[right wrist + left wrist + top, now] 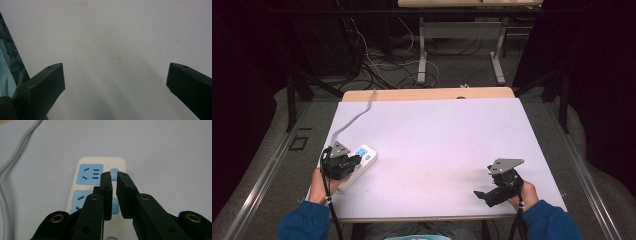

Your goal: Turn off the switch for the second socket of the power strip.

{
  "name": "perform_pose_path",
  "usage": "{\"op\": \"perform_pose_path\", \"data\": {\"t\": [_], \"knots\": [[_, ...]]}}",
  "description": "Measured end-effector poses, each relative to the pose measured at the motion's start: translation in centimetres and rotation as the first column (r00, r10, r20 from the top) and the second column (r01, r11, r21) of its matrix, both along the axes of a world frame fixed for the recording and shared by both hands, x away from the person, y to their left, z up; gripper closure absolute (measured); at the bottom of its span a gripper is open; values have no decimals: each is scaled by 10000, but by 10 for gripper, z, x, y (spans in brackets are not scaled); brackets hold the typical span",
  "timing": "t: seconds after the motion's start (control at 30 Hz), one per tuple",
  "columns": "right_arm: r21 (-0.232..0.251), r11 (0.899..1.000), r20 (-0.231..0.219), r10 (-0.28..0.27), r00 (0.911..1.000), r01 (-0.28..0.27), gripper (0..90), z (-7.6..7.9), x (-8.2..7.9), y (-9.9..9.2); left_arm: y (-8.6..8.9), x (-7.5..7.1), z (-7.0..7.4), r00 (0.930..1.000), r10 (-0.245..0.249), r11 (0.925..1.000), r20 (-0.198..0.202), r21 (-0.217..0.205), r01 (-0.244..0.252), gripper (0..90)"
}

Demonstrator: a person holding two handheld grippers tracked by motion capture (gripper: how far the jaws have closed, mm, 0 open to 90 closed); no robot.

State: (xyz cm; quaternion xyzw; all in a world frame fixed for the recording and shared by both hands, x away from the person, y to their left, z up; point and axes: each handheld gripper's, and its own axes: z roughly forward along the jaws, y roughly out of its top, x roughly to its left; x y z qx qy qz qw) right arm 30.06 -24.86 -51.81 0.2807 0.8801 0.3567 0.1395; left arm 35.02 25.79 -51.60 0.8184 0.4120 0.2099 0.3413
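White power strip (pixel 100 185) under nearly closed left gripper (pixel 114 173) jaws, switch at tips

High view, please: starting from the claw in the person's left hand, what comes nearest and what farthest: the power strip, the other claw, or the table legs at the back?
1. Power strip: right under the left claw, at the table's left edge.
2. Right claw: across the white table, at the near right.
3. Table legs: farthest, on the floor beyond the table's far edge.

Right gripper (pixel 115 80) jaws spread over white table (pixel 112 32).
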Motion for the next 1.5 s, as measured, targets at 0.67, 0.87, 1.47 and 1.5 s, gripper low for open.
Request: {"op": "perform_pose_path", "data": {"t": [0.67,0.87,1.47,1.5], "knots": [[47,10000,73,-7,10000,7,13,0,0,0,0,-3,6,9991,417,9987,87,304,-419,151],[45,10000,86,-5,10000,5,13,0,0,0,1,-3,6,9979,630,9972,155,390,-636,10],[5,10000,92,57,9999,-57,13,1,0,0,3,-10,6,9993,367,9984,94,432,-371,2],[7,10000,101,67,9999,-67,13,1,0,0,3,-10,6,9993,350,9984,91,446,-353,2]]}}
